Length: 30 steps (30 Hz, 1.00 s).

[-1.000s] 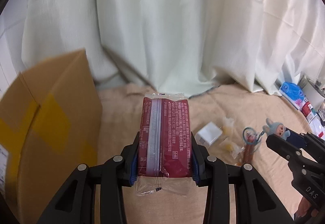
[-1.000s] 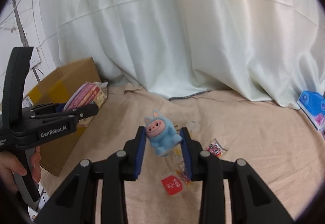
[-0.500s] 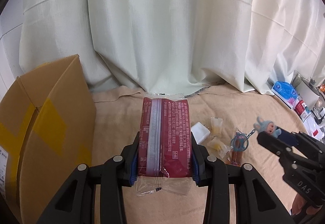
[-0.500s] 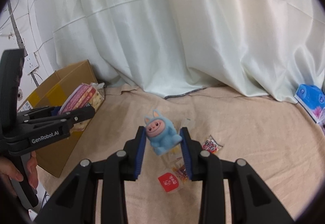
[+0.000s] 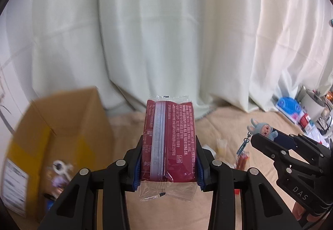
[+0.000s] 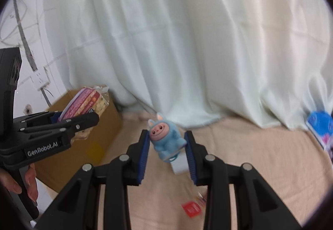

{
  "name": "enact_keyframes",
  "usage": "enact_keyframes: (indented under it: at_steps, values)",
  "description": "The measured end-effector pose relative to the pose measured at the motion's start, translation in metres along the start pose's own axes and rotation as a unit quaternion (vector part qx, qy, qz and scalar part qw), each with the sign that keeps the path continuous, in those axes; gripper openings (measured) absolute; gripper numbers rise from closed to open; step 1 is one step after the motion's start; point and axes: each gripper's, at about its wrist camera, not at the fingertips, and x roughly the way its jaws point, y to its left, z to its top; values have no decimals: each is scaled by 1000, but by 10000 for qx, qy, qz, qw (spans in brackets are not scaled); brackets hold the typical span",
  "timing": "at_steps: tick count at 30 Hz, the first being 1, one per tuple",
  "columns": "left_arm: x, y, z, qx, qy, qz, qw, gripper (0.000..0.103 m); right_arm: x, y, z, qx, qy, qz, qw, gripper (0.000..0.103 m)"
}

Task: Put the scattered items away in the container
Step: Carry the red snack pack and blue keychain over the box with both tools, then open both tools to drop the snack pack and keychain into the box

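Between the fingers of the left gripper (image 5: 169, 164) a dark red snack packet (image 5: 169, 142) is clamped upright, held above the beige cloth (image 5: 208, 209); the right gripper (image 6: 167, 151) pinches a small blue plush figure (image 6: 166, 140) in the same way; beyond them small wrappers (image 5: 241, 159) and a red sachet (image 6: 191, 209) lie scattered on the cloth; to the left stands the open cardboard box (image 5: 62, 132), some items already inside; farthest back hangs a pale curtain (image 5: 166, 32).
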Motion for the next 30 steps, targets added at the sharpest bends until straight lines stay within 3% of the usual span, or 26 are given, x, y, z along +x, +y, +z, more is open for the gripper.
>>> enact_keyframes:
  at_steps: [7, 13, 20, 30]
  values:
    - [-52, 62, 31, -184, -341, 598, 9975, 41, 4, 76, 65, -401, -428, 700, 9958, 38]
    - [-76, 129, 25, -490, -310, 1181, 9913, 41, 23, 149, 89, -705, -427, 1368, 9872, 38]
    - [-79, 194, -10, -940, -96, 1472, 9846, 41, 62, 204, 74, -911, 27, 1875, 9780, 38]
    - [-47, 227, -67, -1260, 384, 1493, 9800, 41, 117, 225, 25, -1052, 803, 1727, 9760, 38]
